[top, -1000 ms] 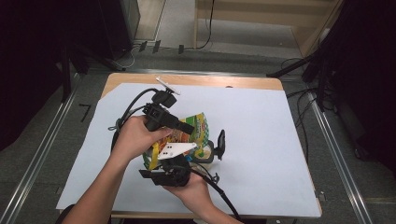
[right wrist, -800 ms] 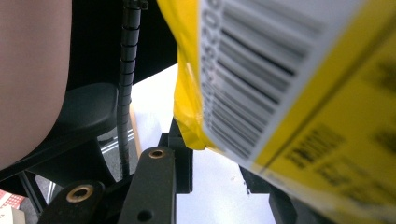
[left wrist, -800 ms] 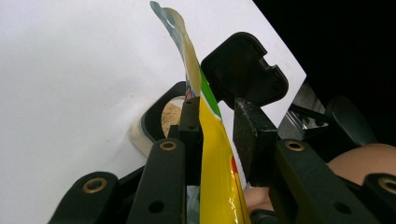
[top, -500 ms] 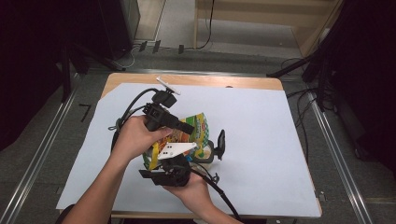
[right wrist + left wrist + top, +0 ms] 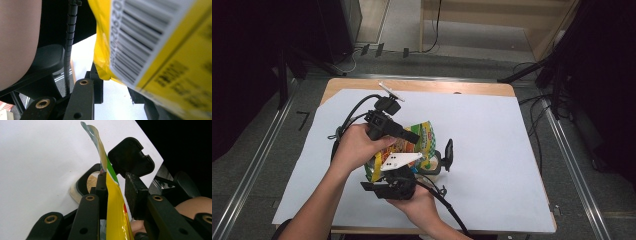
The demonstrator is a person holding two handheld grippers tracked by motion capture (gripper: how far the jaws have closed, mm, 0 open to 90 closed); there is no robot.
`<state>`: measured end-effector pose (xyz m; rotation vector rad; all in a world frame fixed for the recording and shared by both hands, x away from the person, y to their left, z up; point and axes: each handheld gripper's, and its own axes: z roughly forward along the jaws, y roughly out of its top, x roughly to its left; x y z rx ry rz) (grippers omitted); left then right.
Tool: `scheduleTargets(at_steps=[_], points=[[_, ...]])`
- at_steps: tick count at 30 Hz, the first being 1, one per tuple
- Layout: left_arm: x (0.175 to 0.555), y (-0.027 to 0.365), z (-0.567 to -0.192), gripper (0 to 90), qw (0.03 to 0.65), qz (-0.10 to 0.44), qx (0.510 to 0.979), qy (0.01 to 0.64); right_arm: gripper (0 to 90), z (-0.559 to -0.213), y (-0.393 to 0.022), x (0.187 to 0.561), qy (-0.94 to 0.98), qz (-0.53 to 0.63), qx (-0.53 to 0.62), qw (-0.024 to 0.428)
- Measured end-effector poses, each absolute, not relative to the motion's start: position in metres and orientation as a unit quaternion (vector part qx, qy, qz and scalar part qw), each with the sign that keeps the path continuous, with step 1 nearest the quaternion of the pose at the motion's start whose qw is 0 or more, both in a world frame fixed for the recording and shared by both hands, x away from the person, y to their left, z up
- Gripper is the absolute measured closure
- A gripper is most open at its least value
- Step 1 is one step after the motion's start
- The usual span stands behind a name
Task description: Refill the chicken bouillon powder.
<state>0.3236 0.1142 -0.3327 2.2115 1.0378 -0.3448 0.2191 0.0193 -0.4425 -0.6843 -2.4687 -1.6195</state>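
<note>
The yellow bag [image 5: 404,150] hangs between the two grippers over the white sheet [image 5: 492,150], just above a small black-rimmed container [image 5: 436,162] that sits on the sheet with its black lid [image 5: 448,152] flipped up at its far side. The left gripper [image 5: 409,136] holds the bag's upper edge; in the left gripper view the film [image 5: 112,195] lies against one jaw while the other stands slightly off, so I cannot tell how firmly it pinches. The right gripper [image 5: 399,172] comes from below, at the bag's bottom corner [image 5: 105,67]; whether its jaws press on it is hidden. The bag's long axis runs from the person toward the container, mouth end tilted down over it. The container [image 5: 91,182] holds a tan powder [image 5: 92,181], so the pour seems under way, and the left gripper is nearer the container
</note>
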Motion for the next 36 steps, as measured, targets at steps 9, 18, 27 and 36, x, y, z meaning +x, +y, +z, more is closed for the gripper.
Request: scheduleTargets(at_steps=[9,18,27,36], points=[[0.3235,0.1144,-0.3324,73.7,0.333,-0.131,0.845,0.397,70.4,-0.4422,0.0192,0.2193,-0.814,-0.533,-0.223,0.052],[0.3227,0.1148,-0.3308,73.8,0.337,-0.125,0.845,0.396,70.1,-0.4433,0.0184,0.2218,-0.815,-0.531,-0.226,0.044],[0.3232,0.1167,-0.3302,74.0,0.341,-0.125,0.843,0.397,69.9,-0.4412,0.017,0.2222,-0.815,-0.533,-0.224,0.04],[0.3242,0.1163,-0.3311,73.2,0.342,-0.13,0.84,0.4,69.1,-0.4411,0.0165,0.2224,-0.809,-0.538,-0.231,0.052]])
